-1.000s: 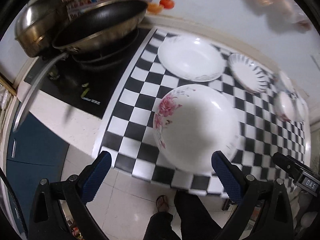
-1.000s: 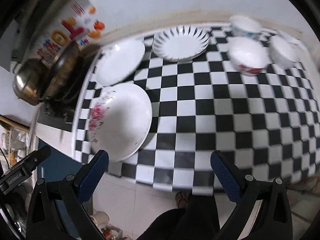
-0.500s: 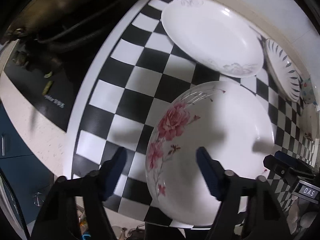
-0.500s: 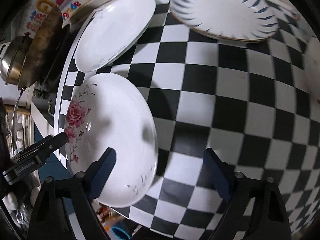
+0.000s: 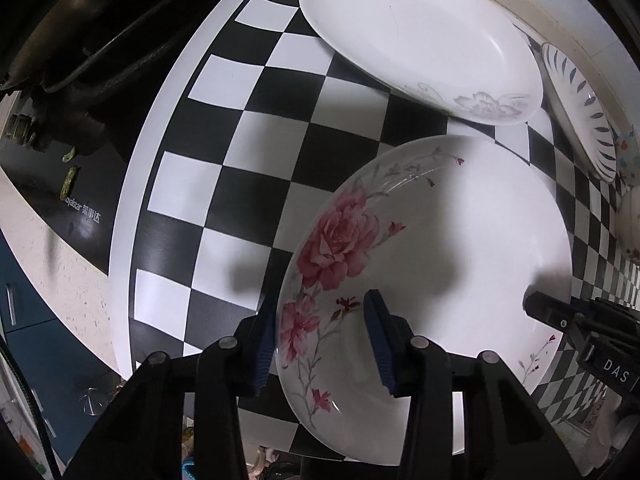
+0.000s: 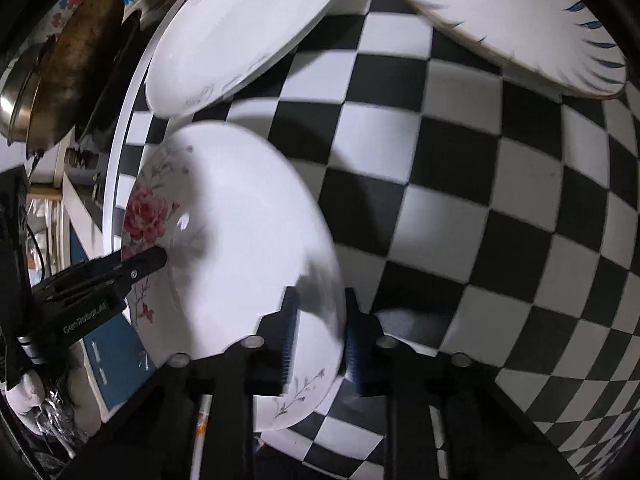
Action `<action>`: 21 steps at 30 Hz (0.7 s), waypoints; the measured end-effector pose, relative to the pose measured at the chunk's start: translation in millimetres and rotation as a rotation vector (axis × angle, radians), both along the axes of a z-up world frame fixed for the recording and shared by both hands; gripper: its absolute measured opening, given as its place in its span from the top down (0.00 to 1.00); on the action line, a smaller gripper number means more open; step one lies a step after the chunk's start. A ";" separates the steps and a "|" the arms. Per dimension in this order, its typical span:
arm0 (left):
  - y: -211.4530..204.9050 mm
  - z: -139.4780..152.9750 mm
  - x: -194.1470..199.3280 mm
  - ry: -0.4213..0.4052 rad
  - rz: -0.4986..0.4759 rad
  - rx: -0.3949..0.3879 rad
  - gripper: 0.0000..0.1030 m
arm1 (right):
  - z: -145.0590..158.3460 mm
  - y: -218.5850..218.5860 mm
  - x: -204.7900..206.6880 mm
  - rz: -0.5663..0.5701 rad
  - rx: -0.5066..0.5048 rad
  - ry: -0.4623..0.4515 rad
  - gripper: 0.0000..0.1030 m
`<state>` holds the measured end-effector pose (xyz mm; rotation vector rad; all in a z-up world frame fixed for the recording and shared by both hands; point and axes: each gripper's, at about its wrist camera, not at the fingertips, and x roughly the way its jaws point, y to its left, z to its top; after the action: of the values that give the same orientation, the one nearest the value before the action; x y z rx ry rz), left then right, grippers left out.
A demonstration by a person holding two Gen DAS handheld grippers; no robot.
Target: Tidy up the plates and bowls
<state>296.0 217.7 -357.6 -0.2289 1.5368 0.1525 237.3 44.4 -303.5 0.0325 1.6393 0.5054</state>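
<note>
- Two claws of mine have just been closing on one thing: the rose plate (image 5: 432, 240) at the near edge of the checkered counter (image 5: 224, 128). My left gripper (image 5: 320, 340) straddles its flowered rim, one pad outside and one inside; my right gripper (image 6: 318, 334) pinches the opposite rim.
- I cannot tell whether the left pads press firmly yet; a glazed, sloped rim could slide out as I lift.
- Lifting unevenly would tilt the plate and twist it out of one grip.
- Part of it overhangs the counter edge, so a slip means a drop to the floor.
- Swinging it back could knock the plain white plate (image 5: 416, 36) just behind.
</note>
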 end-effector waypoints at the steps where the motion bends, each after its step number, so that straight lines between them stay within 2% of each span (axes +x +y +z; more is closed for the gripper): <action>1: -0.2 1.4 -3.0 0.000 0.002 -0.003 0.62 | 0.6 -0.7 -0.9 -0.003 0.000 -0.003 0.79; 9: -27.1 19.5 -35.0 -0.012 -0.012 -0.021 0.62 | 6.0 -14.3 -7.4 -0.001 0.002 -0.008 0.80; 12: -35.6 32.8 -44.4 -0.026 -0.025 -0.034 0.62 | 14.7 -32.3 -9.6 -0.017 0.009 -0.014 0.80; 21: -102.6 64.7 -71.0 -0.049 -0.139 -0.060 0.62 | 43.1 -105.1 -12.2 -0.105 0.014 -0.047 0.80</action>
<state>225.0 115.1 -292.9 -0.1710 1.5046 -0.0091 225.1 -60.8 -260.4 0.1158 1.5789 0.4344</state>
